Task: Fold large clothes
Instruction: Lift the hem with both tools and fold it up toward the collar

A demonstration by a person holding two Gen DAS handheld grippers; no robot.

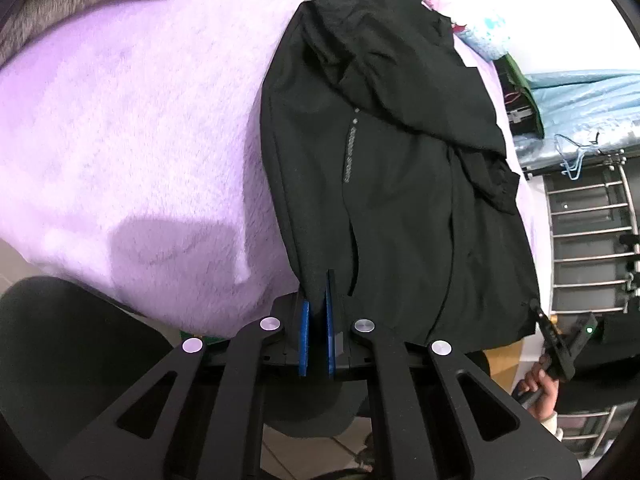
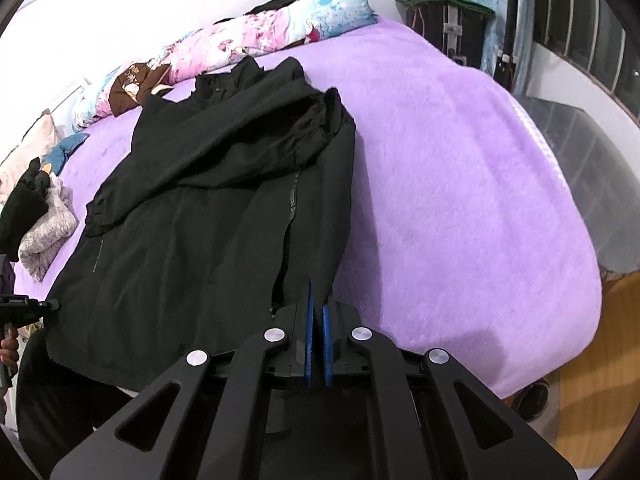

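Note:
A large black jacket lies spread on a purple fleece blanket, its sleeves folded across the chest. My left gripper is shut on the jacket's bottom hem at one corner. In the right wrist view the jacket lies on the purple blanket. My right gripper is shut on the hem at the other bottom corner. The right gripper also shows in the left wrist view, at the jacket's far corner. The left gripper shows at the left edge of the right wrist view.
A floral quilt lies rolled along the far side by the wall. A grey fleece garment and dark clothes lie at the left. A metal rack and a blue cover stand beyond the bed. The bed's front edge is near both grippers.

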